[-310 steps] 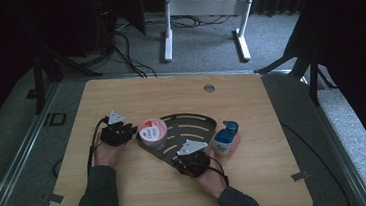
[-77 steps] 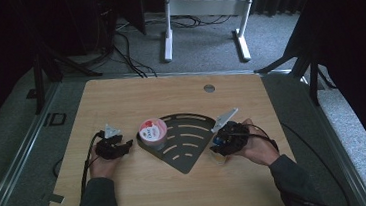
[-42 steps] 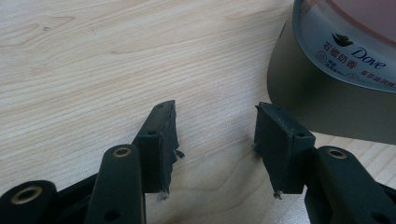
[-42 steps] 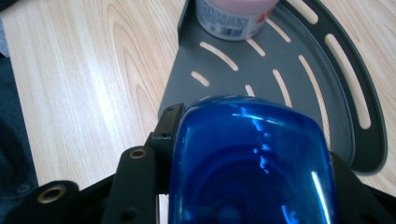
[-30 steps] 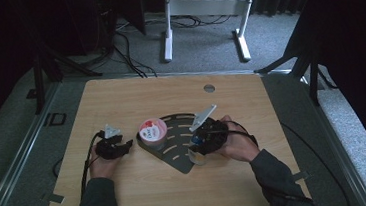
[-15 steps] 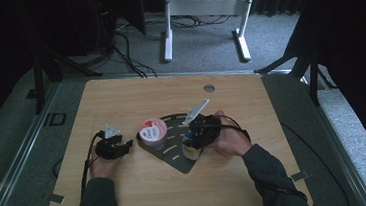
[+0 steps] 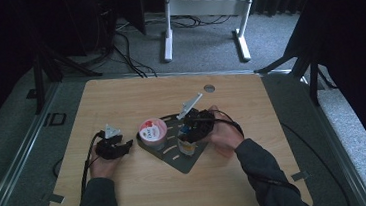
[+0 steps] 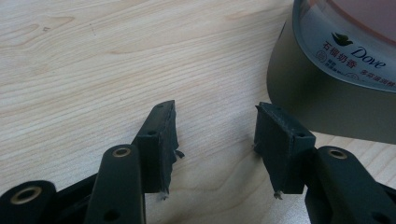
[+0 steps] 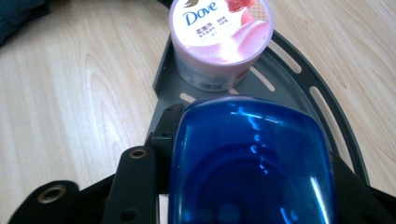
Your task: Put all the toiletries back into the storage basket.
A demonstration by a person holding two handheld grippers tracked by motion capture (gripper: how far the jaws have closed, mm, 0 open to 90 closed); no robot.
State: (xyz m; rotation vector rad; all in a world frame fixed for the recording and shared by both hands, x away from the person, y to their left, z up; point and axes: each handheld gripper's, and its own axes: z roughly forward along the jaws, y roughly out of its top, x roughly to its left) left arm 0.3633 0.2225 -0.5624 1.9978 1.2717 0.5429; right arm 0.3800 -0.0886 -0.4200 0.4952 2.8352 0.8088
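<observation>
I take the grey fan-shaped tray (image 7: pixel 173 154) in the middle of the table (image 7: pixel 129 203) as my landmark. The pink Dove tub (image 7: pixel 152 131) stands on the tray's left corner, upright, lid on.

My right gripper (image 7: pixel 191 131) hangs over the right half of the tray, its jaws clamped on either side of a blue-capped bottle (image 7: pixel 186 144). In the right gripper view the bottle's blue cap (image 9: pixel 250 163) sits between the jaws with the tub just beyond it on the tray. I cannot tell whether the bottle's base touches the tray or hangs just above it.

My left gripper (image 7: pixel 116 148) lies on the bare wood just left of the tray, jaws apart with nothing between them; in the left gripper view the tray's edge and the tub are close by its right fingertip (image 8: pixel 275 140).

I judge the step in hand to be placing the bottle on the tray beside the tub. Next I need to lower it upright onto the slotted surface, clear of the tub, then open the jaws and lift away without tipping it.
</observation>
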